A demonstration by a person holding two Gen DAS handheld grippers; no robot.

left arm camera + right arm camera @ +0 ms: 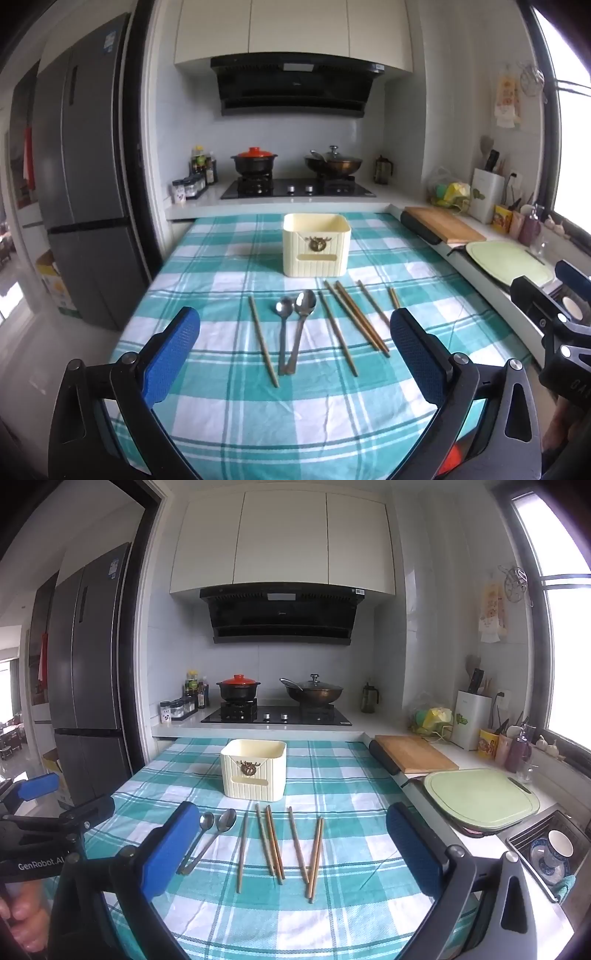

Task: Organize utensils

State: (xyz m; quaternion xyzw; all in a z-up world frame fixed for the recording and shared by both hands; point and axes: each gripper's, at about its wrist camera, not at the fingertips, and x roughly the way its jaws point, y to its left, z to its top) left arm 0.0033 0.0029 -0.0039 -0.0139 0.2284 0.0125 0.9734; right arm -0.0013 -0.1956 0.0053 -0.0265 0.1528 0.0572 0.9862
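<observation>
Centrally, on the teal-and-white checked cloth [229, 413] over the worktop, the utensils lie in a loose row: two metal spoons [295, 325] side by side with their handle ends touching, and wooden chopsticks [360, 319] spread beside them, one lone stick [263, 341] to the left of the spoons and the rest to their right. Just behind the row stands a cream ribbed holder box [316, 244], upright, its top open; from this angle its inside looks bare, though the bottom is not fully in view.

Above the near edge of the cloth, the left hand-held gripper [295, 363] has its blue pads spread wide, clasping nothing, with the spoons between them in its view. Beside it, the right hand-held gripper [291, 853] is likewise spread wide and empty, framing the chopsticks.

Farther out, a stove [277, 714] carries a red-lidded pot [238, 688] and a wok [314, 694], and a wooden cutting board [415, 757] sits to the right.
</observation>
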